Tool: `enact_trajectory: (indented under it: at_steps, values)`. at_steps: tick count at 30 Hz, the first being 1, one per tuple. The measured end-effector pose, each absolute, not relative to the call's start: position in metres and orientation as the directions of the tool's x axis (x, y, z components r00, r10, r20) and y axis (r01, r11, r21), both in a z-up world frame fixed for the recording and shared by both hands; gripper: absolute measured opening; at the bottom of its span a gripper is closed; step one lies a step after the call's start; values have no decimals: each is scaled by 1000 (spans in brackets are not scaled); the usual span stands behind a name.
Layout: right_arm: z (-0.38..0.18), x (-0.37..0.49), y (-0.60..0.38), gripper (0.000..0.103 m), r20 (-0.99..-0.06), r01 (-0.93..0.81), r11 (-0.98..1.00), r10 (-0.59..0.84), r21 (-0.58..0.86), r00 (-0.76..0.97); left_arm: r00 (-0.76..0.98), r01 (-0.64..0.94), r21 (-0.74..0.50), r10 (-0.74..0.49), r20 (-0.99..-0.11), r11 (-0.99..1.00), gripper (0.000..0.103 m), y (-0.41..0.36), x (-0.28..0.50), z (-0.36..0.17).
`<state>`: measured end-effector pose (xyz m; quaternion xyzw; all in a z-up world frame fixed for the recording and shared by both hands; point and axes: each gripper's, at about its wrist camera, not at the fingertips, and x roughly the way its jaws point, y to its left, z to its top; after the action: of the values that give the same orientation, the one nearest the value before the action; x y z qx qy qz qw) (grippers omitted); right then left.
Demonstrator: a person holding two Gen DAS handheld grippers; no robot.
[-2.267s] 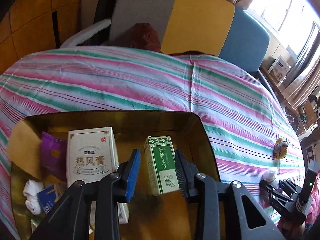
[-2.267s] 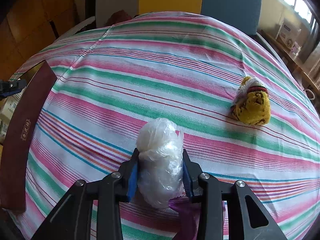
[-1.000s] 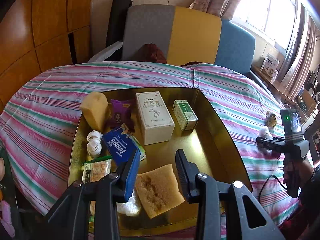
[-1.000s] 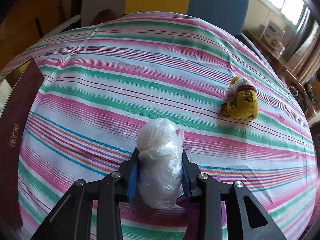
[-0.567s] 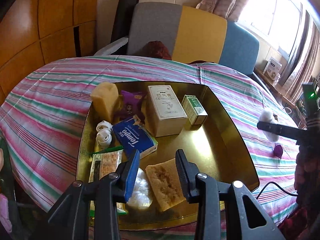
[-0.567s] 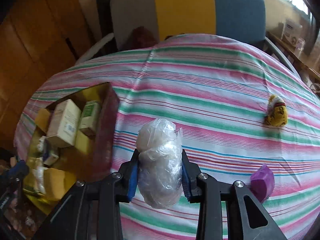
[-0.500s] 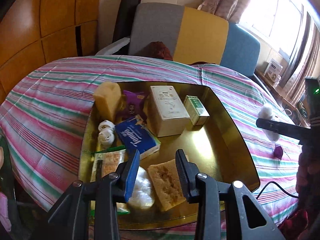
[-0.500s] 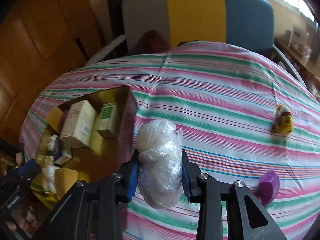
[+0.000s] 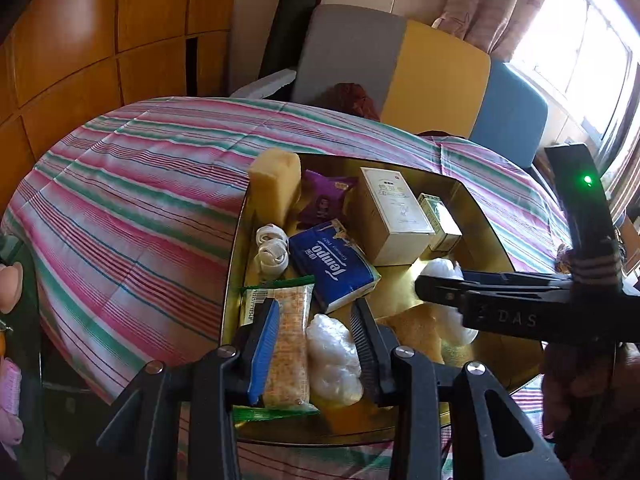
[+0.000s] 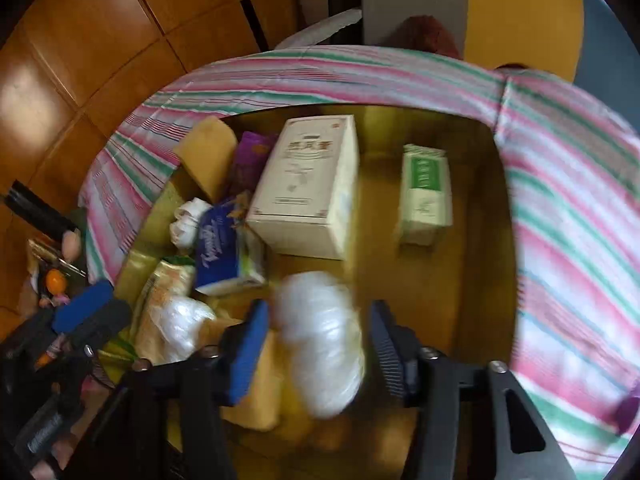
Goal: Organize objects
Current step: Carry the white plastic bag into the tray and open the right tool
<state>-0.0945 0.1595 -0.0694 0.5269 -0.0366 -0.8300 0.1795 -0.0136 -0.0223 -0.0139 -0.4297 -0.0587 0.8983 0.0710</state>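
A gold tray on the striped table holds several items. My right gripper is over the tray's near part with its jaws spread; the white plastic bag sits loose between them, blurred, not touching the right finger. In the left wrist view the right gripper reaches in from the right with the bag at its tip. My left gripper is open and empty above the tray's near edge, over a cracker pack and another white bag.
In the tray: white box, green box, blue Tempo tissue pack, yellow sponges, purple packet, white rolls. A purple object lies on the cloth at right. Chairs stand behind the table.
My right gripper carried the white bag from the cloth over to the tray and its jaws have spread off the bag. My left gripper drew back slightly toward the tray's near edge.
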Motion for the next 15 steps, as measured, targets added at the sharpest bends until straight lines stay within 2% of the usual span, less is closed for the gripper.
enact_trajectory:
  at_steps: [1, 2, 3, 15]
  values:
    - [-72, -95, 157, 63, -853, 262, -923, -367, 282, -371, -620, -79, -165, 178, -764, -983, 37, -22, -14, -14]
    - [-73, -95, 156, 71, -846, 266, -913, -392, 309, -362, -620, -80, -164, 178, -764, -983, 37, -22, -14, -14]
    - [-71, -92, 156, 73, -838, 269, -908, -405, 322, -365, -622, -82, -162, 178, -763, -983, 37, -22, -13, -14]
    - [-34, -55, 207, 82, -809, 240, -949, -301, 203, -506, -655, -148, -93, 168, -737, -985, 37, 0, -4, 0]
